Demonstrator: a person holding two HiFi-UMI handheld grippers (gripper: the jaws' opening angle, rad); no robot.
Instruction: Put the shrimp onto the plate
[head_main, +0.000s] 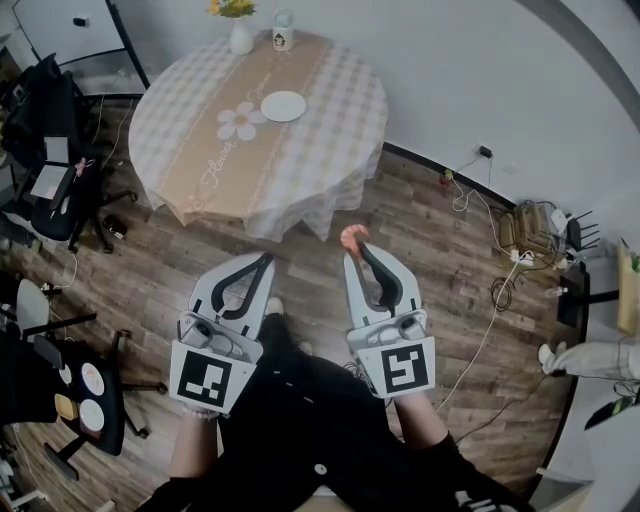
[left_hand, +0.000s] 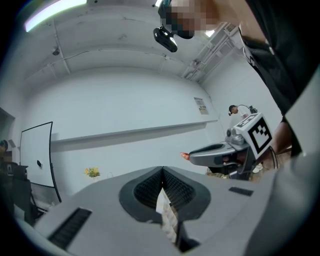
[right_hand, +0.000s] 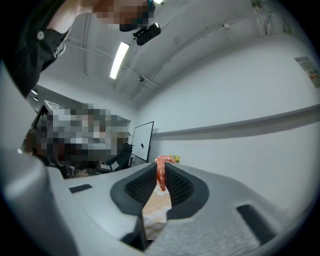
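- My left grey two-jaw gripper (head_main: 266, 260): jaws together, nothing between them.
- My right grey two-jaw gripper (head_main: 356, 254): clamped on the small curled orange-pink shrimp (head_main: 352, 236).
- Round checked-cloth table (head_main: 330, 140): carries the white round plate (head_main: 284, 106), well apart from the shrimp.

Soft even indoor light, faint shadows. Ceiling tube (right_hand: 119, 60) glares in my right gripper view. Strong fisheye bend, dark vignetted corners; close foreground blurs.
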